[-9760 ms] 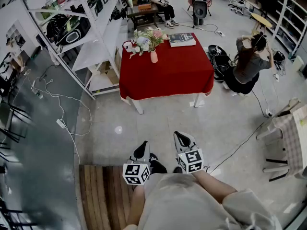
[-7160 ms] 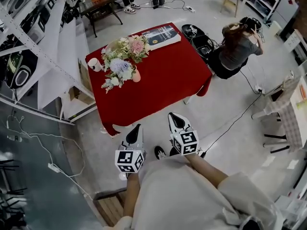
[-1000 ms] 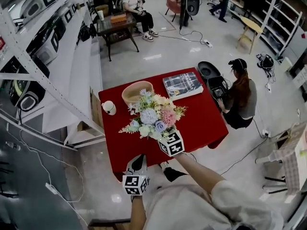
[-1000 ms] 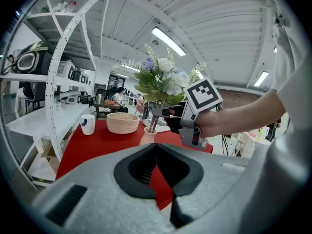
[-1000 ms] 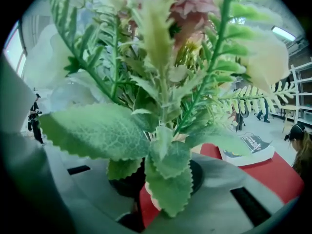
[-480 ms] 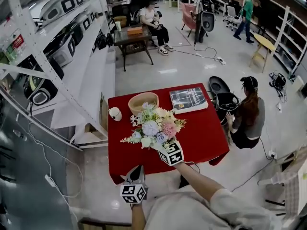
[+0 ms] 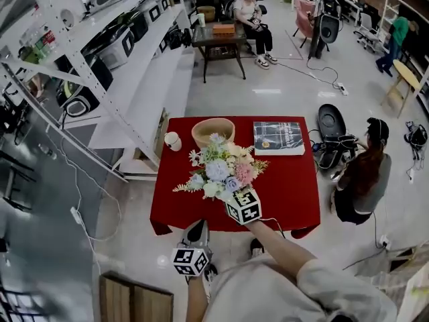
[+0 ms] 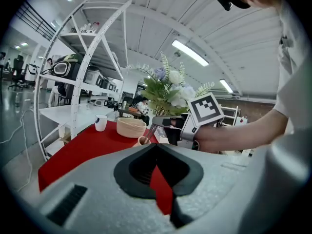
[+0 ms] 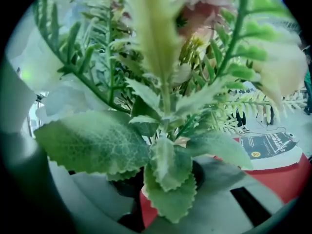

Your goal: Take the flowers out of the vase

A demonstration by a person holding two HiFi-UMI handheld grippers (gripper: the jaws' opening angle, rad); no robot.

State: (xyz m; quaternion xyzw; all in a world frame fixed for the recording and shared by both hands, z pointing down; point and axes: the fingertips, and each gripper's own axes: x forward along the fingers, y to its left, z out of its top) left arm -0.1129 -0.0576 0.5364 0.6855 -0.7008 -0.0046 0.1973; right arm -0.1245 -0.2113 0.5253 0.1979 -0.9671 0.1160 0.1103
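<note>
Flowers (image 7: 220,170) spread above the red table (image 7: 288,186), stems clamped in the right gripper (image 7: 226,196). A wicker bowl (image 7: 213,131) sits beyond them. The left gripper (image 7: 200,225) hangs at the near edge, jaws together. Blooms hide the small vase (image 8: 143,141) from above. Stem ends meet its mouth; whether they are inside is unclear.

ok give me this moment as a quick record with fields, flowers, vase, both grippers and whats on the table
flowers: mixed pastel artificial bouquet, raised over the red-clothed table
right gripper: jaws shut on the bouquet's stems
vase: small pinkish vase, standing on the table; stem ends reach its mouth, cannot tell if they are clear
left gripper: jaws together, empty, off the table's near edge
also on table: woven tan bowl, white cup, dark-covered book
</note>
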